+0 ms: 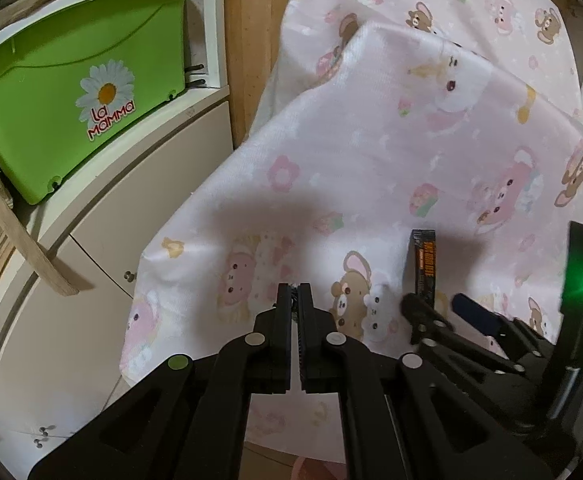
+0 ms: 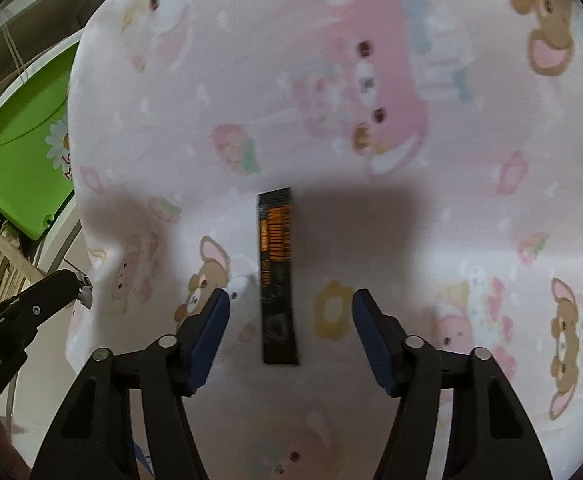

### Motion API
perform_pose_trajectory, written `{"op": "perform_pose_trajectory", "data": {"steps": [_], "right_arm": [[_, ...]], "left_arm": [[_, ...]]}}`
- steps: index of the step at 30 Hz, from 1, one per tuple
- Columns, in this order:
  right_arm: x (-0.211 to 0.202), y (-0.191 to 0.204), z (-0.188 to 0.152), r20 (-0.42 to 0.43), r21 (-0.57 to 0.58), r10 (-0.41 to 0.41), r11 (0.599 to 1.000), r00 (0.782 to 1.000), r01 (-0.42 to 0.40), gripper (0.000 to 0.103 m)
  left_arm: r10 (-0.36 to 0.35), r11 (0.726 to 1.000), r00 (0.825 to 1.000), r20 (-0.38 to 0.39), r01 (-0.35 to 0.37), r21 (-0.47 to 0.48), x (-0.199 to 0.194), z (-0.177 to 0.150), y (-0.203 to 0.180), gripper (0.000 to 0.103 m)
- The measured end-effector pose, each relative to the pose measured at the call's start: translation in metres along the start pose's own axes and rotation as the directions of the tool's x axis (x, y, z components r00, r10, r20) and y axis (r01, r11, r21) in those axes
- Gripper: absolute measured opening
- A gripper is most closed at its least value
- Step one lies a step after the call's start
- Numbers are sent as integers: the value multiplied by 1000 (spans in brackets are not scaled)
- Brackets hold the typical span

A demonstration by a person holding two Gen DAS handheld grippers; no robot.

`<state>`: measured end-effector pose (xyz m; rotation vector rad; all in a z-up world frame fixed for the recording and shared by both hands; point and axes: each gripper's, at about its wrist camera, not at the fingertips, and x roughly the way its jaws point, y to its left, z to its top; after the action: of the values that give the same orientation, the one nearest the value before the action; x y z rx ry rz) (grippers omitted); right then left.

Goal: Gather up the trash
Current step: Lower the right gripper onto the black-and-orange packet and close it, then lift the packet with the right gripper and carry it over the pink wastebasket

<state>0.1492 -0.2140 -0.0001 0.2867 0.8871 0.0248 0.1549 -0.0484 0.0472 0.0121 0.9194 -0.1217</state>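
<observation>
On the cloth (image 2: 431,240), the sachet (image 2: 277,276) lies lengthwise between the right claw (image 2: 289,312) fingers.

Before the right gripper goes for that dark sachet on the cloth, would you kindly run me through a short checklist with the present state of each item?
1. Right gripper open: ok, jaws stand wide apart.
2. Sachet between the jaws: ok, it lies lengthwise in the gap, touching neither pad.
3. Sachet free of clutter: ok, it lies alone on the pink printed cloth.
4. Left gripper out of the way: ok, off to the side.
5. Left gripper empty: cannot tell, shut, with something small showing at the tips.
6. Place to drop trash: cannot tell, only a green tub on a shelf shows.
</observation>
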Motion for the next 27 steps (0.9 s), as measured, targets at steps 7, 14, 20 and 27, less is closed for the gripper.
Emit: {"op": "perform_pose_trajectory", "data": {"steps": [7,14,20,27], "right_arm": [[19,20,-6,17,-53,-67,996,998,67,38],[8,27,-10,89,-70,-55,996,994,61,17],[-15,24,-10,112,-99,-41,994,993,53,16],[-42,13,-12,155,-147,-64,985,986,87,16]], "left_arm": [[-49,998,998,-35,48,-41,3,-2,6,2],[-26,999,1000,-12,25,-32,-2,0,9,2],[-24,1000,1000,-6,24,-1,-6,-3,5,2],[-7,998,1000,16,6,56,-12,-9,-3,2]]}}
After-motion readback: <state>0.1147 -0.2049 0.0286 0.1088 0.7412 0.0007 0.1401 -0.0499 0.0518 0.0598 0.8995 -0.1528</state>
